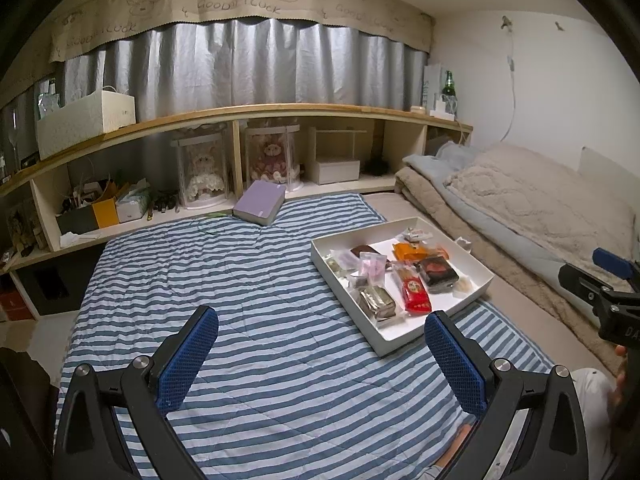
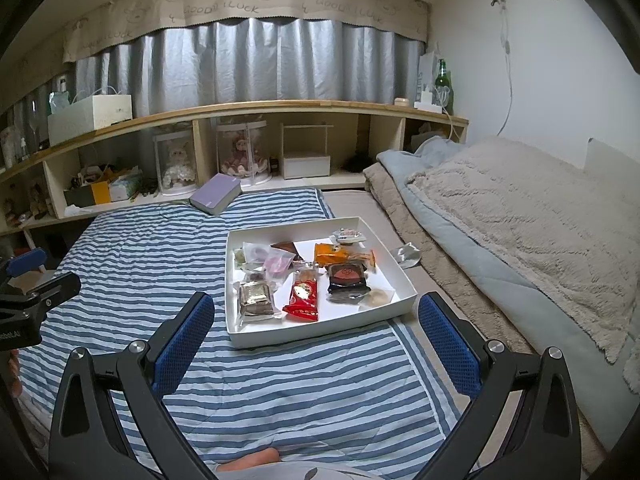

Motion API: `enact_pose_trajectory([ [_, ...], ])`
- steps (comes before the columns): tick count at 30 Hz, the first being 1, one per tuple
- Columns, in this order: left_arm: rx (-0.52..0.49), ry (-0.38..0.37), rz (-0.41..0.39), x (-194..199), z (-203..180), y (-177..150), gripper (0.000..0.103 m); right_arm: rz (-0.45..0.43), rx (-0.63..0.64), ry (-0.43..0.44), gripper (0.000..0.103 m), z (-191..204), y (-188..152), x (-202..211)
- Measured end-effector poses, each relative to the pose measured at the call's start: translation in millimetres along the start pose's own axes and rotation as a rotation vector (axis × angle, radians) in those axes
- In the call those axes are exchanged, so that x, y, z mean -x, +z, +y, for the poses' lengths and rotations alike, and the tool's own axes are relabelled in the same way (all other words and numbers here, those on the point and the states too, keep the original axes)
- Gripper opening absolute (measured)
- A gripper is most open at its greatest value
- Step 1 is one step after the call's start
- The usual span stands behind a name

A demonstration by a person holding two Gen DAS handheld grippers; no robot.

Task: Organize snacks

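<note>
- A blue-and-white striped quilt (image 2: 132, 264) covers the lower middle of both views, with a beige fleece blanket (image 2: 520, 216) piled along the right side.
- The white tray (image 2: 394, 268) lies on the quilt's right part, centre of the right wrist view and right of centre in the left wrist view (image 1: 482, 268).
- The left gripper (image 1: 322, 348) fills the bottom of its view, jaws spread wide and holding nothing, above bare quilt just short of the tray's near corner.
- The right gripper (image 2: 316, 330) is likewise wide apart and empty, its fingers flanking the tray's near edge without touching it.
- A purple book (image 2: 216, 198) leans at the quilt's far edge.
- In the tray: a red packet (image 2: 302, 298), a dark boxed snack (image 2: 347, 278), an orange packet (image 2: 340, 254), a silver packet (image 2: 256, 298).
</note>
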State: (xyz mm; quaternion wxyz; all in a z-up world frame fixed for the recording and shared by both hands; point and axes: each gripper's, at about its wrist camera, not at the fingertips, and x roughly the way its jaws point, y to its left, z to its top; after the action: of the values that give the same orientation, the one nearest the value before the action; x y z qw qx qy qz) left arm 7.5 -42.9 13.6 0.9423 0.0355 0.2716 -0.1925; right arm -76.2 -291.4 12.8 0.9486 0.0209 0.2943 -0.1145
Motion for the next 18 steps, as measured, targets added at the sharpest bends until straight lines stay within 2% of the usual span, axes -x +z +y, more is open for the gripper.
enact_pose_trajectory([
  [18,-0.002,0.01,-0.01,4.0,-7.6,-2.9,0.103,-0.004,0.0,-0.003,0.103,-3.4,-0.1,-0.2],
])
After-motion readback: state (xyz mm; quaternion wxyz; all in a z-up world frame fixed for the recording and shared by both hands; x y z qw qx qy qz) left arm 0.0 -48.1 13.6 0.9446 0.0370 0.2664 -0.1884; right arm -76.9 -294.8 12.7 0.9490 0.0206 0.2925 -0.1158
